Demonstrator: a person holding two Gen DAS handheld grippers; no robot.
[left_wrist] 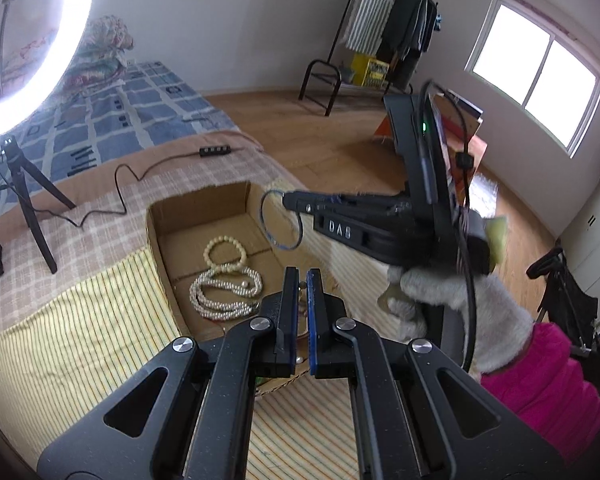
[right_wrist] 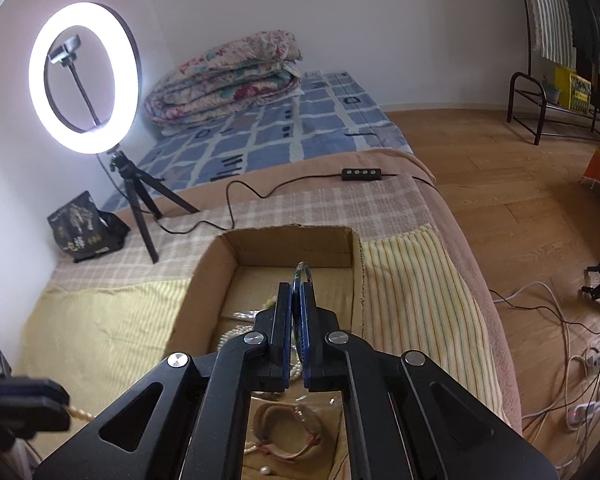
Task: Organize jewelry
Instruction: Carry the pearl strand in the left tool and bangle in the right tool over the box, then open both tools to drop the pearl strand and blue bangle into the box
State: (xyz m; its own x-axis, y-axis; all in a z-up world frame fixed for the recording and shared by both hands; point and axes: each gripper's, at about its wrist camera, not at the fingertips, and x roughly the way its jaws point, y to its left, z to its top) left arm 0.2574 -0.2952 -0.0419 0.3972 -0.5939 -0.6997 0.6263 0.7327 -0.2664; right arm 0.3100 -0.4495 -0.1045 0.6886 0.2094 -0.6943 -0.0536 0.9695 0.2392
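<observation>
Right tongs are pinching the blue bangle, hanging mid-frame over the cardboard box; left tongs are nearly shut, seemingly empty.

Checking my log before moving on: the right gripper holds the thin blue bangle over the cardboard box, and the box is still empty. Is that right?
Not quite. The right gripper does hold the thin blue bangle over the cardboard box, but the box is not empty: the left wrist view shows a pearl necklace and a cream bead bracelet lying inside.
</observation>
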